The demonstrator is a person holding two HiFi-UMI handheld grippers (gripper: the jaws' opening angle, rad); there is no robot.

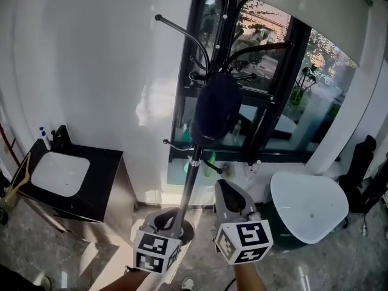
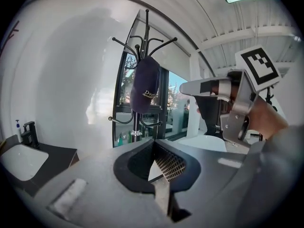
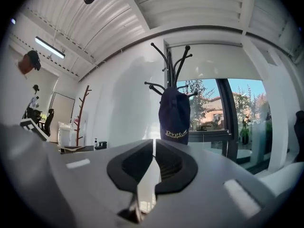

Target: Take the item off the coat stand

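White walls and a tall black-framed window [image 1: 273,77] for a backdrop, pale stone-look floor underneath.

Far off to the left of the left claw [image 1: 173,217] there's a black cabinet surface [image 1: 103,162] with a white rectangular sink basin [image 1: 59,173] set into it. That claw is clenched with nothing in it. You can see the two tips meeting in the left gripper view.

Straight ahead of both claws, higher up and well apart from them, is the black metal coat stand [image 1: 193,168]. The dark navy fabric cap [image 1: 217,108] hangs off one of its curved hooks, draped down along the pole.

The right claw [image 1: 221,187] is pressed closed too, also empty, and aimed roughly at the cap.

Handling guess: the cap looks light, soft and floppy, not fragile and not slippery. The cloth will probably bunch up rather than push back. I'd pinch the loose lower edge or the stiffer brim, whichever faces the claw, then lift up and off the hook instead of yanking down. That skinny stand looks like it could wobble.

Writing: there's gold stitched lettering low on the cap that starts "Dy". The rest is too small for me to read.
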